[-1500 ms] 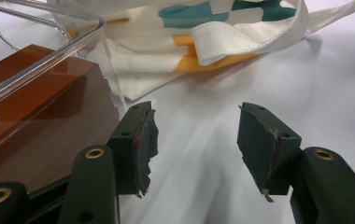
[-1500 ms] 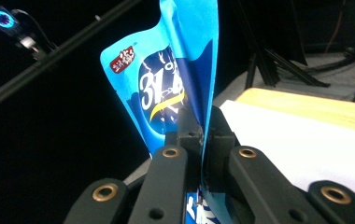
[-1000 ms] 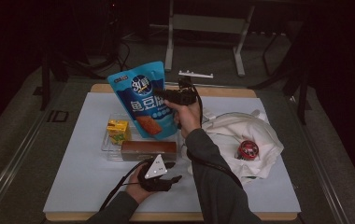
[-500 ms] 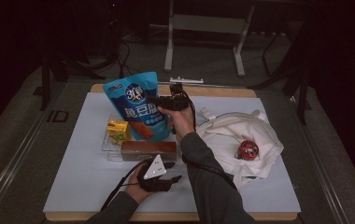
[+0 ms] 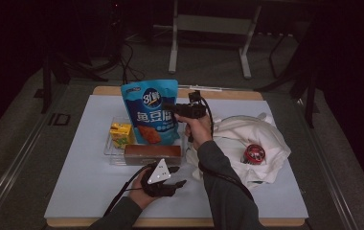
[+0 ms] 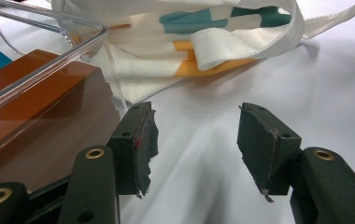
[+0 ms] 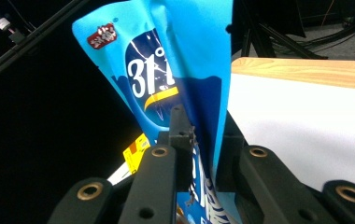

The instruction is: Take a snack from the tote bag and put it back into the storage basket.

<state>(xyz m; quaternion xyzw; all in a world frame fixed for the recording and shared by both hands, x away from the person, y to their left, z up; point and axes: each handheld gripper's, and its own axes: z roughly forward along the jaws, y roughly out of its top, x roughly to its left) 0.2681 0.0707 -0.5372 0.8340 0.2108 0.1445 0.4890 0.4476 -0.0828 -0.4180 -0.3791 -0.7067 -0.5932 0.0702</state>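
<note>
- Our right hand-held gripper (image 5: 173, 111) pinches the blue snack bag (image 5: 151, 112) upright in the clear tray (image 5: 108, 149), jaws just easing apart.
- Our left hand-held gripper (image 5: 177, 176) rests open on the worktop (image 5: 74, 187).

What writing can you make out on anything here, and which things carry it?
"31°" in white: blue pouch, top front.
"鱼豆腐" in large white characters: same pouch, high view.
Red badge on its corner: too small to read.
Yellow carton, red round thing: print too blurred.
</note>
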